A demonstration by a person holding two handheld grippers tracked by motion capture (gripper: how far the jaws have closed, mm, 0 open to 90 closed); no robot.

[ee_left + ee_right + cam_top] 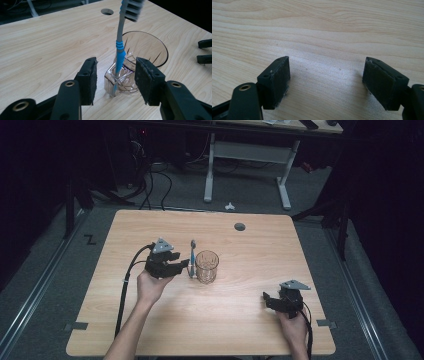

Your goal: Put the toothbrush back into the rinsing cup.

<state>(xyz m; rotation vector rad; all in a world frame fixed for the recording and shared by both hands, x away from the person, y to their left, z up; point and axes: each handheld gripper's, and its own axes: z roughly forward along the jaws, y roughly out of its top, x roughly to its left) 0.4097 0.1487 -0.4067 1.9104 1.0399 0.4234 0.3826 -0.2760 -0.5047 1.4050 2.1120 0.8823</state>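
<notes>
A: Which step is this, would you say?

B: I'd judge it the approach for a grasp. In the middle of the high view the left hand-held gripper (pixel 181 265) sits just left of the glass (pixel 206 266), and the toothbrush (pixel 192 257) stands between them. In the left gripper view the toothbrush (pixel 120 51) rises at centre frame, head up and blurred at the top edge. Its handle is apart from both pads; it seems to lean against the near side of the glass (pixel 142 51), though I can't tell whether its foot is inside or outside the glass.

A: And the jaws?

B: The left hand-held gripper (pixel 115 80) is spread wide with nothing in it. The right hand-held gripper (pixel 270 299) waits at the lower right of the high view; its own view shows the right hand-held gripper (pixel 325 80) spread wide over bare worktop (pixel 317 30), holding nothing.

A: What does the next move call for?

B: Probably easing forward until the blue handle lies between the pads, then closing gently. The glass is right behind it, so a wide pad could nudge it.

A: Room to work?

B: Plenty. The worktop (pixel 150 320) is bare apart from these things, with a cable hole (pixel 240 226) toward the upper centre. Glass and toothbrush stand well away from every edge; the right hand is nearer the lower right corner.
</notes>
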